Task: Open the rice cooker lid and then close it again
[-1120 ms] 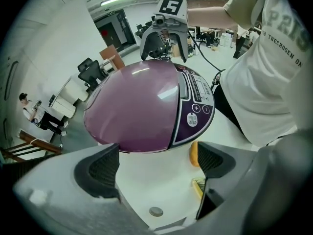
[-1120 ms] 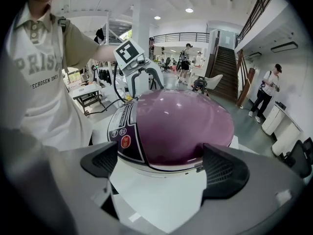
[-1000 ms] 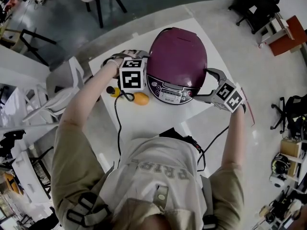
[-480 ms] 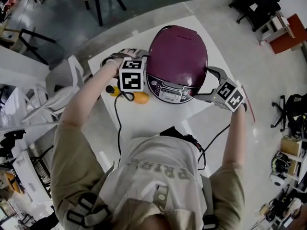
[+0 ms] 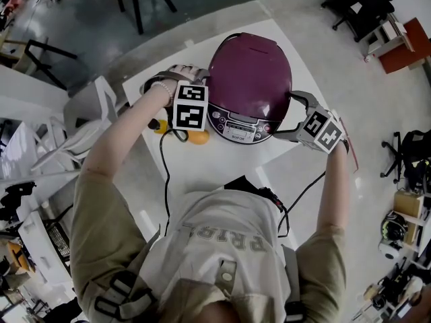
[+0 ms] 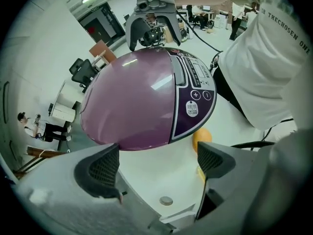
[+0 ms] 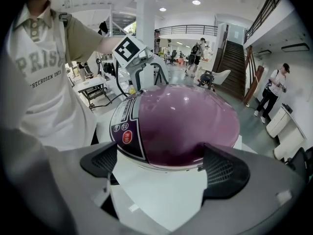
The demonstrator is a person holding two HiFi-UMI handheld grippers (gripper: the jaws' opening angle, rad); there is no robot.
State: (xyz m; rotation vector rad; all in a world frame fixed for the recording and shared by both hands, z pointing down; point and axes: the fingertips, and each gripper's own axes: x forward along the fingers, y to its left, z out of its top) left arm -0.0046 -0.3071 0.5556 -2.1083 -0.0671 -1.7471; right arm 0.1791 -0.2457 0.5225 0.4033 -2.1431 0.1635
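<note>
Centrally on the white table point(image 5: 222, 160), the purple cooker point(image 5: 248, 79) is seen with its lid shut, flanked by both grippers. The left gripper point(image 6: 154, 165) is held released, jaws wide apart and nothing clasped. The right gripper point(image 7: 164, 168) is likewise spread empty, the cooker close before it.

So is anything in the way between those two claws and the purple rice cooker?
Nothing visible. The left gripper and right gripper, both with jaws apart, face the rice cooker from opposite sides over bare white table. A small orange object lies by the cooker's front, off the left gripper's line.
</note>
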